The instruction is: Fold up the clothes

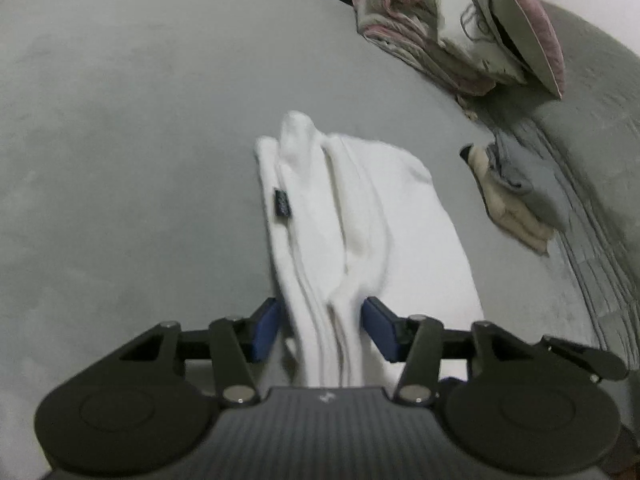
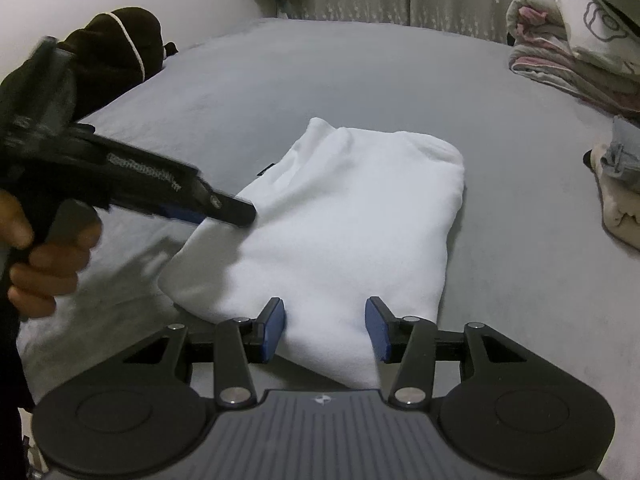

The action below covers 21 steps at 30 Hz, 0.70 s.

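Soft, fleecy white garment (matt cloth) on a smooth grey bedsheet.

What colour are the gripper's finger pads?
Blue pads, clearest in the right wrist view.

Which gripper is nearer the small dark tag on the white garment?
Left. The left gripper straddles the bunched edge of the white garment that carries the dark tag. The right gripper straddles the garment's near edge, farther from the tag.
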Tool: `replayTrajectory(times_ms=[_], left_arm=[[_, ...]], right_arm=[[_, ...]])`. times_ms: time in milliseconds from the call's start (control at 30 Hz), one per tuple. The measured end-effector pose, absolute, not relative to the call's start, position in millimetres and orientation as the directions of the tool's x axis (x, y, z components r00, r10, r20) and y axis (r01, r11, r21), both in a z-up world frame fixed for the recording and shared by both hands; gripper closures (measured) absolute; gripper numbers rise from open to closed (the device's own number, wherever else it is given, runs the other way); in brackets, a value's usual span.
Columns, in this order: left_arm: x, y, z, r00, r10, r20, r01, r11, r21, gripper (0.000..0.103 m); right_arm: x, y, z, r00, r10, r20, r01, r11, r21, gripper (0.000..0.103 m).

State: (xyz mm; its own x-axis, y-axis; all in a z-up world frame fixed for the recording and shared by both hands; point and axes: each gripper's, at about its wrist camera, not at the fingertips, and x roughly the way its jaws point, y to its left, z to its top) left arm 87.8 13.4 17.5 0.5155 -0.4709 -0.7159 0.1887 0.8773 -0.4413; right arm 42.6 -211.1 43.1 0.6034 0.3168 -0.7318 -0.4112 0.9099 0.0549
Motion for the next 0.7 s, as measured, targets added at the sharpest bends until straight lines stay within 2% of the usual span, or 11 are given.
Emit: replayTrajectory(times_ms=[100, 367, 467, 567, 700], left_arm=[[88.7, 5.9, 10.7, 0.517, -0.451, -0.728, 0.195, 0.890, -0.413, 0.068], [99.4, 22.5, 9.3, 0.474, -0.528, -0.704, 0.174, 0.840, -0.513, 0.070], [103.6, 24.3, 8.4, 0.455, -0.542, -0.706, 0.145, 0.828, -0.542, 0.070], [108.5, 27.1, 5.7, 0.436, -0.560, -0.705, 0.120, 0.812, -0.571, 0.070], [109.2, 31.5, 6.2, 0.424, -0.573, -0.701, 0.123, 0.804, -0.583, 0.070]], right_arm=[[41.1, -212.1, 43.1, 0.606, 0.322, -0.727, -0.416, 0.908, 0.054, 0.055], [39.8, -230.5, 52.0, 0.627, 0.389, -0.675, -0.417, 0.900, 0.131, 0.058], [18.4, -205.8, 60.1, 0.702, 0.341, -0.625, -0.471, 0.881, -0.048, 0.058], [-9.8, -162.7, 53.4, 0.724, 0.347, -0.597, -0.578, 0.777, -0.250, 0.056], [-30.9, -111.4, 23.8, 0.785, 0.261, -0.562, -0.577, 0.640, -0.508, 0.054]])
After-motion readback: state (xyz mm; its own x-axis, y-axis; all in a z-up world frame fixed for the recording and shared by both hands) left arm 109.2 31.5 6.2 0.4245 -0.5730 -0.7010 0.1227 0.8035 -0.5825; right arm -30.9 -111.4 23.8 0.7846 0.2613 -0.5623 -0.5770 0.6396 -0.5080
